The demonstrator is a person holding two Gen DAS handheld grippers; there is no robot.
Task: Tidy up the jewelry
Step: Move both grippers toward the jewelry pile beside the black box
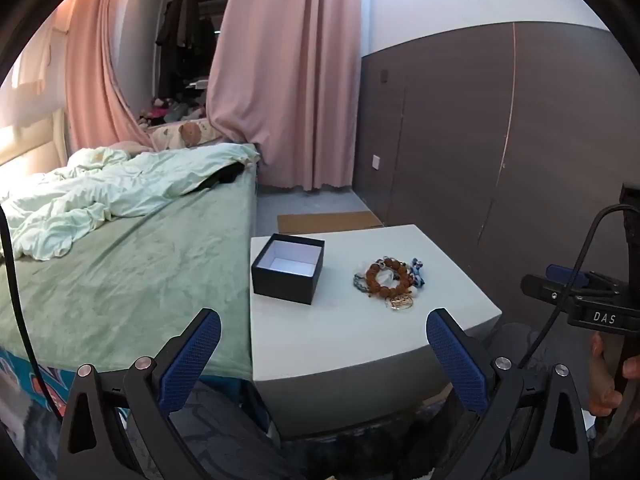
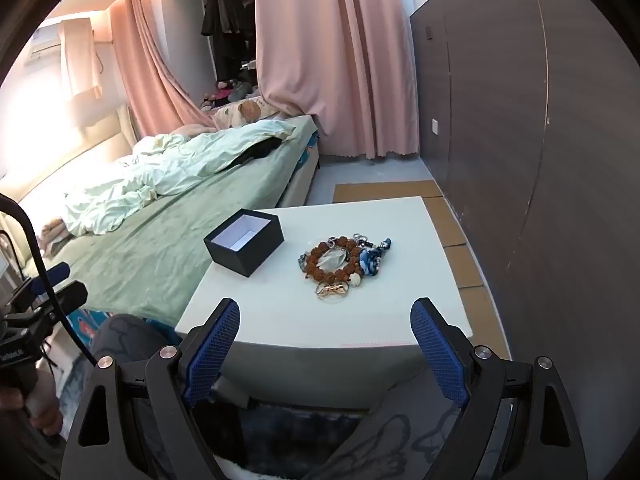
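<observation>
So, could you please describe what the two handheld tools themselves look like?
Both the left tool and right tool have black angular frames, silver pivot bolts and blue textured finger pads. A black cable runs to the right one, whose body bears white "DAS" lettering.

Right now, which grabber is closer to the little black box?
Left, probably. The left gripper hangs at the table's near edge below the black box; the right gripper faces the jewelry pile beside it.

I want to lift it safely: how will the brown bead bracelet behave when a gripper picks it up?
The brown bead bracelet probably sags, being strung beads. It lies tangled among other jewelry, so neighbours may drag along. Round beads could slip between pads.
</observation>
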